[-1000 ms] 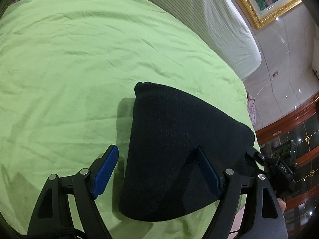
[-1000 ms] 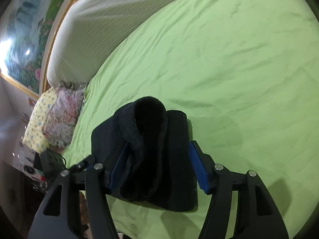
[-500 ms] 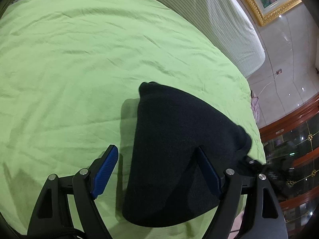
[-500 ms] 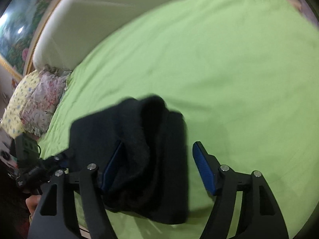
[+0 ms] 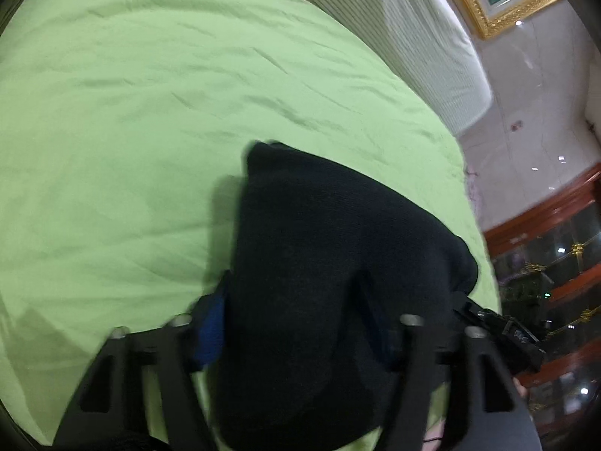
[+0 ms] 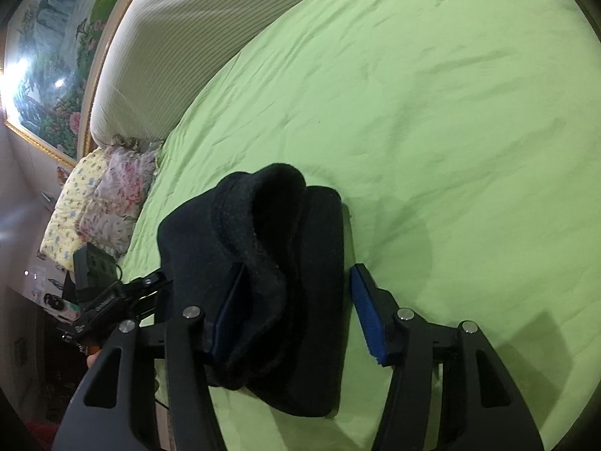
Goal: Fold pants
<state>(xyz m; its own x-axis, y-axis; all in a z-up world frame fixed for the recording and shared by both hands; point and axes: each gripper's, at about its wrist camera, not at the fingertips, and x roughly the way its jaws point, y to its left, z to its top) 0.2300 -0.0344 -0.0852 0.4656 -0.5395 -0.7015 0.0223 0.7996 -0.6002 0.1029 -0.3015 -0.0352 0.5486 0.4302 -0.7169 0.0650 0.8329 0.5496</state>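
Fingers, left gripper (image 5: pixel 293 312): just drawn closer. The blue pad (image 5: pixel 210 327) appears pressed to the bundle's outer edge and the other finger is sunk in the cloth, so a clench on the pants (image 5: pixel 319 244) is judged. The view is blurred.
Fingers, right gripper (image 6: pixel 296 300): also just drawn closer, not yet clamped. One pad is tucked into the rolled fold, while the outer pad (image 6: pixel 366 315) stands just beside the cloth's edge. The pants lie between.
Bed sheet (image 5: pixel 131 131): green and lightly creased. It is used as the folding surface.
Striped headboard cushion (image 6: pixel 180 45): set along the far edge, well apart from the work.
Framed painting (image 6: pixel 49 75): hung on the wall behind the bed.
Pants, location: a dark, thick bundle, already doubled over, lies on the sheet near the bed's near edge. It is straddled at both ends so that a further fold or lift can be made evenly.
Floral pillows (image 6: pixel 112 195): stacked at the bed's corner, clear of the bundle.
Step in hand, judged: both ends are being gripped.
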